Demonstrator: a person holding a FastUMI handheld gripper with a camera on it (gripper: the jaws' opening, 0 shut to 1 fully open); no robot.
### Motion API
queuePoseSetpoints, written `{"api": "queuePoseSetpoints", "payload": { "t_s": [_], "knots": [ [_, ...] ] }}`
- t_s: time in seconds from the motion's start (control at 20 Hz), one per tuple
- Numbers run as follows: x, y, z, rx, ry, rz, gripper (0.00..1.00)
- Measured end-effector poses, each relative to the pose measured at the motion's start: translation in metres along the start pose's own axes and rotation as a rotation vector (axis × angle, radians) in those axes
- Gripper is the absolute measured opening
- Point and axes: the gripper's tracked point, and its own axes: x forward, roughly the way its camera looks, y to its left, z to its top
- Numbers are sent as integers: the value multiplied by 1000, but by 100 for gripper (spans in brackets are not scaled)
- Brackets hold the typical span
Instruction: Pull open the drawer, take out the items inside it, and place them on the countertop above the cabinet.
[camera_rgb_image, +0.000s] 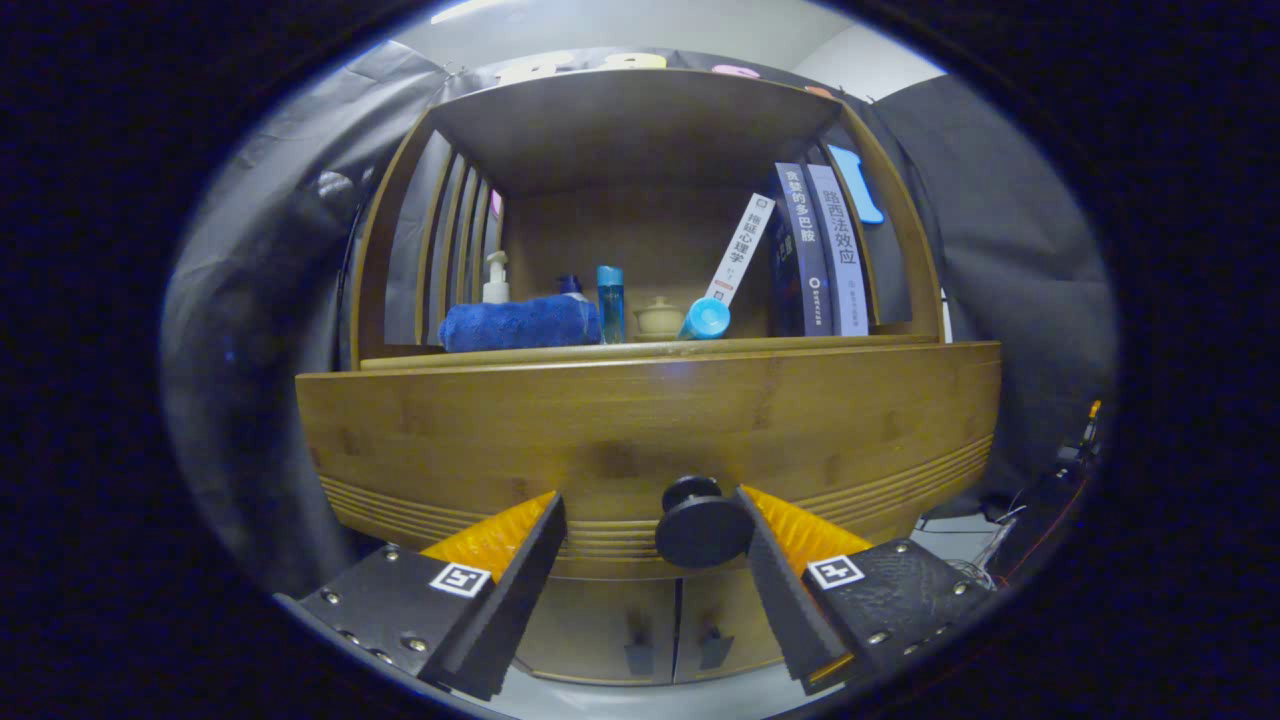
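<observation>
The hand-held gripper (650, 530) has its two fingers spread wide, with nothing pinched. The round black drawer knob (700, 525) sits between them, hard against the right finger (775, 575) (whether it actually touches is hard to tell) and well clear of the left one. The knob is fixed to the wide bamboo drawer front (640, 430), grooved along its lower edge. Below it are two small cabinet doors (650, 630), each with a dark handle. Above the drawer's top edge runs the wooden countertop (800, 345). On it, from the left end: one rolled blue towel (520, 322), one white pump bottle (496, 280) behind it, one upright blue bottle (610, 303), one small beige lidded pot (659, 318), one blue bottle lying down (705, 318), one white book leaning (740, 248), and two dark books upright (820, 250) at the right end.
</observation>
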Motion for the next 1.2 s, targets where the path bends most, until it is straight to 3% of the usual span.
{"api": "queuePoseSetpoints", "payload": {
  "t_s": [0.55,1.1,1.2],
  "knots": [
    [47,0,-4,-8,-174,26,99],
    [43,0,-7,-22,-58,48,99],
    [41,-5,-11,-1,2,20,99]
  ]
}}
